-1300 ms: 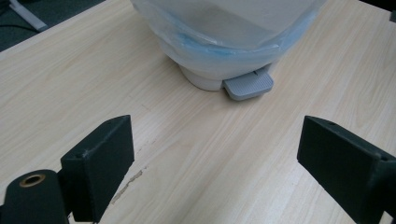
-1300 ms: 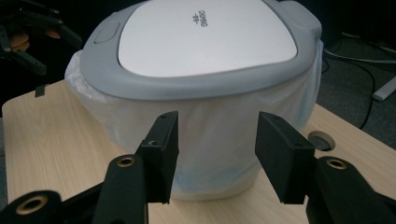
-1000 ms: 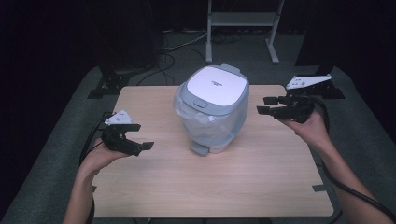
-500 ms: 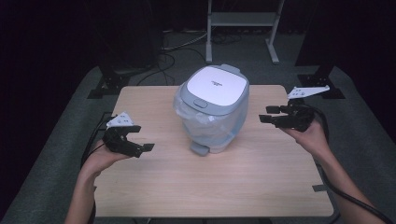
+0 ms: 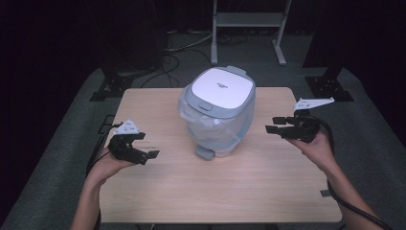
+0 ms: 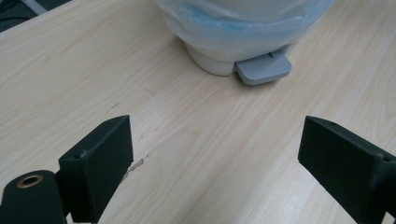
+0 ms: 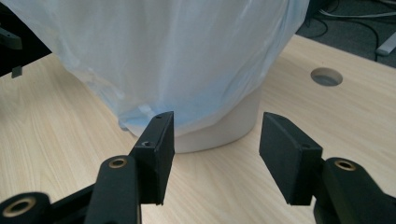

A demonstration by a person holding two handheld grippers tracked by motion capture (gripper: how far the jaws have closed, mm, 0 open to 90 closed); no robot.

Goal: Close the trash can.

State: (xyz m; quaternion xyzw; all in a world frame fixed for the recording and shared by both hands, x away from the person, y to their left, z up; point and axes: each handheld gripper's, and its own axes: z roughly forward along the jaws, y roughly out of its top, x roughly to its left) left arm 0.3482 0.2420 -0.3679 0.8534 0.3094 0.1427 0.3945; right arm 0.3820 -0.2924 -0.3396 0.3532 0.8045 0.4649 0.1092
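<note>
Both grippers' jaws stand apart, holding nothing. The bin sits ahead of the left gripper and just before the right gripper.

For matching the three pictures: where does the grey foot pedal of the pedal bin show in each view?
High view: the grey foot pedal lies at the bin's base, centre of the picture, on the side facing the person.
Left gripper view: top centre-right, beyond the open left gripper.
Right gripper view: I cannot make it out.
Shared landmark: the plastic liner bag draped over the bin.
</note>
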